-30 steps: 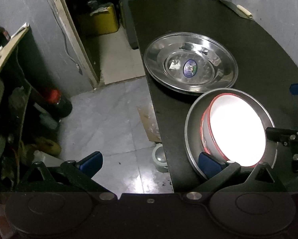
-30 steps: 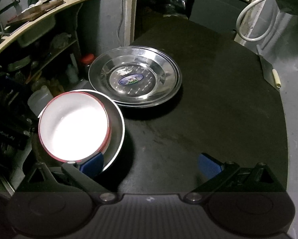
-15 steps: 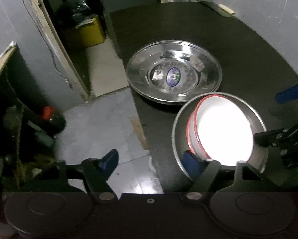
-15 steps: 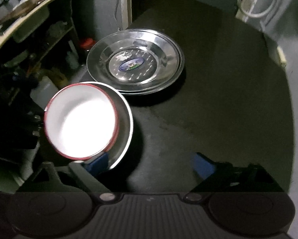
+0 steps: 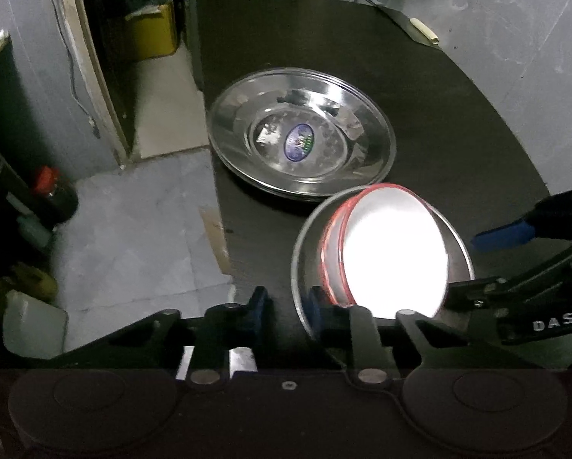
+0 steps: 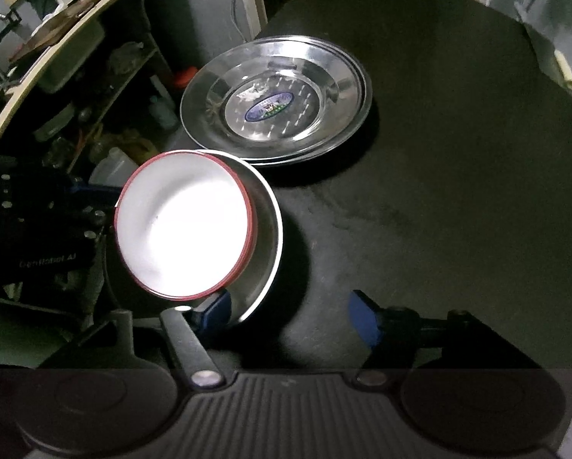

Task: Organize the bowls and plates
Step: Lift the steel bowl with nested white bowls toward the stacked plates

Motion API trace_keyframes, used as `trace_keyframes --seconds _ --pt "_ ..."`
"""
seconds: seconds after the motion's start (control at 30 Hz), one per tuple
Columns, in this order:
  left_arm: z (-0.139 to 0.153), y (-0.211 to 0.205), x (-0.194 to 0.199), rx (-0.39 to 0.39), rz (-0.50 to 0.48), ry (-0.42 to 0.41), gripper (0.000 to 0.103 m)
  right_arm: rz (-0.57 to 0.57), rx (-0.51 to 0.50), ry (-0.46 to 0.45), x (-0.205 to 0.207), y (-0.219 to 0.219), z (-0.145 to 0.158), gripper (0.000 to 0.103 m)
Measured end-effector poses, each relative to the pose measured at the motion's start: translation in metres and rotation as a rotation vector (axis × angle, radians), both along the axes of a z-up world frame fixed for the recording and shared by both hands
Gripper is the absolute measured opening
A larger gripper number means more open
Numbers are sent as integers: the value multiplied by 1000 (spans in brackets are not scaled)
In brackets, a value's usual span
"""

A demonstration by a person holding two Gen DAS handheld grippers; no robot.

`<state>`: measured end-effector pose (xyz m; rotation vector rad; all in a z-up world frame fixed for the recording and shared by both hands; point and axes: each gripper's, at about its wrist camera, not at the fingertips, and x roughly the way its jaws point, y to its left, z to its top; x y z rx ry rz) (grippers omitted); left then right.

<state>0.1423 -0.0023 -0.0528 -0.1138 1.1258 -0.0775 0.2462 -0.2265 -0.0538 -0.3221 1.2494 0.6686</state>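
A white bowl with a red rim (image 5: 393,256) (image 6: 182,222) sits tilted inside a steel bowl (image 5: 301,260) (image 6: 270,229) at the black table's left edge. Behind it lies a stack of steel plates (image 5: 377,141) (image 6: 347,88) with a blue sticker. My left gripper (image 5: 288,304) is closing around the steel bowl's near left rim, one finger outside and one inside, with a small gap still showing. My right gripper (image 6: 290,313) (image 5: 485,264) is closing too. Its jaws stand wide over the steel bowl's opposite rim, with the left finger (image 6: 217,306) inside by the white bowl.
The black table (image 5: 439,114) (image 6: 458,191) stretches right and back. Its left edge drops to a tiled floor with a red-capped bottle (image 5: 52,191) and cluttered shelves (image 6: 75,76). A cream-handled tool (image 5: 423,32) lies at the far edge, a yellow box (image 5: 152,34) beyond the doorway.
Both grippers' jaws have narrowed a lot. The left ones have drawn in around the steel bowl's rim, and the right ones now straddle its other side. Both views have tipped slightly.
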Motion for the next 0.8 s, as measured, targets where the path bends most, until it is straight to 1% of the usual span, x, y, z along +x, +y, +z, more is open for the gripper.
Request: trace_keyframes --seconds 0.03,0.07,0.1,0.13,0.17,0.2,0.23,0.27,0.4,0.57,0.8 --pt "-1 -1 0 -6 -4 0 15 -4 15 19 2 0 -2 60" --pt "-1 -2 0 -9 -8 2 14 -9 24 33 4 1 -5 58" --pt "-2 -3 1 -14 -11 5 11 -14 37 50 6 1 -8 53" --pt "-3 -4 1 -18 -11 8 11 -18 58 69 8 1 -10 43" --pt "-3 -5 0 -18 -9 7 11 -23 84 92 9 0 -12 38" --pt "-3 -5 0 -20 -9 8 12 -26 102 108 11 -1 -13 31" --pt "-4 -4 0 -26 -6 9 12 -26 118 121 12 -1 -15 25" --pt "-4 -3 0 -32 -2 11 12 -24 129 132 13 -1 -16 22" --pt "-4 -1 1 -44 5 16 13 -27 137 137 15 0 -17 22" --pt "-5 4 3 -97 37 36 11 -28 134 143 15 -2 -15 22" --pt "-3 1 7 -132 46 38 10 -60 159 145 14 -15 -7 22"
